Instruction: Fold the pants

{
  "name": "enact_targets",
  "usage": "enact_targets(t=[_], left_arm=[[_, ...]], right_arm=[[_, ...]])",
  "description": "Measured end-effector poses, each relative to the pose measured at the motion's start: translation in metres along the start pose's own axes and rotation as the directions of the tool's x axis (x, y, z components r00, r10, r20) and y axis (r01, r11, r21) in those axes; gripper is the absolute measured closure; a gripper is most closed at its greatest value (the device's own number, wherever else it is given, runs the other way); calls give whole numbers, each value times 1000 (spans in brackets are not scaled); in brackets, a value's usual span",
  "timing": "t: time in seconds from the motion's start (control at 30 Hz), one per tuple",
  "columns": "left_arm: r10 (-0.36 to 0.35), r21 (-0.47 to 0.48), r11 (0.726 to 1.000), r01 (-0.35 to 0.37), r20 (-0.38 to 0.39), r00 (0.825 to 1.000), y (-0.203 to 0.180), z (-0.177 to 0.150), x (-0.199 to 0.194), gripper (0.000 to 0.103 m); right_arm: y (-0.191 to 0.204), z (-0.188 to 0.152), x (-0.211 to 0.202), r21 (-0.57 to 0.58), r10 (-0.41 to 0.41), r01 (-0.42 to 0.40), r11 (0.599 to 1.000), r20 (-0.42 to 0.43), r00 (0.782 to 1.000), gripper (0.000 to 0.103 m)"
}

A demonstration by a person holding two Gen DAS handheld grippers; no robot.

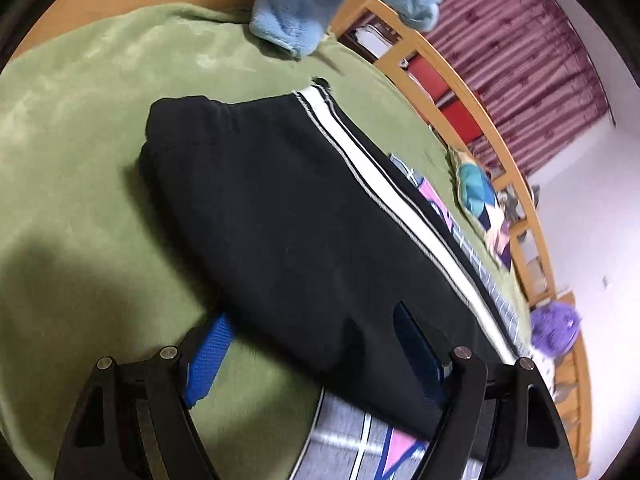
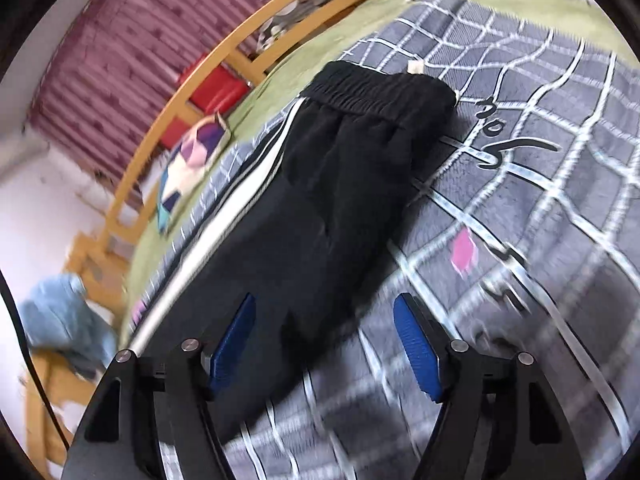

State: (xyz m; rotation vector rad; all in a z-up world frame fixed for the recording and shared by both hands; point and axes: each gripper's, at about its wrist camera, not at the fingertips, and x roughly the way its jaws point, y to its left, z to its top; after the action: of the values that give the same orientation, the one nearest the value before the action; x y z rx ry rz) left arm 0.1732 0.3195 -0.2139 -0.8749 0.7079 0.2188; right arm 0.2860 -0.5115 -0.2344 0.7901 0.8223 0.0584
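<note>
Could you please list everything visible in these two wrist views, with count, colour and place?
pants: one, black with white side stripe, folded lengthwise on the bed
green blanket: one, under the leg end
grey checked blanket: one, white grid, under the waistband end
blue fleece garment: one, light blue, by the bed rail
wooden rail: one, orange-brown, along the bed edge
curtain: one, maroon, behind the rail
left gripper: black, blue pads, open over the pants
right gripper: same, open
</note>
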Motion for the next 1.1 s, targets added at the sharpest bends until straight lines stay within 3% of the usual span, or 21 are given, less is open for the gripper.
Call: enact_targets(t=[0.07,0.13,0.17,0.2,0.23,0.27,0.3,0.37,0.5,0.6,0.7,0.8,0.9,0.93,1.0,1.03,1.1], left_arm=[[5,-7,1000,-5,16,1000,-1,6,7,27],[28,5,1000,-28,21,999,-7,8,11,35],[42,14,999,-42,21,999,-10,11,15,46],[53,21,998,-53,17,998,-13,14,18,68],[59,33,998,-59,7,998,-16,17,21,82],[55,50,997,-54,-18,998,-20,22,25,93],[51,53,997,-50,-17,999,-24,25,22,93],[46,89,995,-46,0,999,-38,32,6,93],[-21,175,984,17,23,1000,-70,36,-52,93],[-9,258,966,2,25,1000,-85,14,-99,93],[-39,246,968,42,-17,999,-70,-13,-127,93],[18,244,970,-1,-69,997,-46,-48,-127,93],[143,262,958,-117,-85,986,-24,-77,-111,91],[177,266,952,-148,-88,980,-18,-82,-106,88],[255,244,944,-223,-105,961,-7,-85,-103,55],[291,230,937,-261,-105,951,-3,-84,-107,49],[292,224,938,-265,-98,951,0,-86,-116,40]], right_arm=[[-3,13,17,14,0,0,1000,5,1000,32],[-2,26,32,27,-3,2,1000,27,1000,32],[0,32,39,32,-9,8,999,32,999,32],[3,38,45,32,-17,16,999,32,999,34],[7,45,53,24,-27,26,999,28,999,40],[12,49,62,13,-54,53,998,22,998,64],[15,51,68,2,-95,95,995,18,995,82],[21,58,69,-7,-112,112,994,9,994,87],[52,73,13,-66,-35,39,997,69,997,89],[70,70,-32,-148,-66,77,986,81,995,89],[51,58,-69,-138,-70,79,987,66,995,89],[17,39,-93,-116,-84,86,990,27,996,88],[-24,14,-79,-72,-126,121,990,-73,989,79],[-37,6,-74,-49,-126,122,991,-91,988,76],[-56,-6,-77,-7,-107,107,994,-88,990,60],[-59,-10,-85,0,-101,102,995,-72,992,57],[-60,-14,-105,-22,-106,106,994,-24,994,51]])
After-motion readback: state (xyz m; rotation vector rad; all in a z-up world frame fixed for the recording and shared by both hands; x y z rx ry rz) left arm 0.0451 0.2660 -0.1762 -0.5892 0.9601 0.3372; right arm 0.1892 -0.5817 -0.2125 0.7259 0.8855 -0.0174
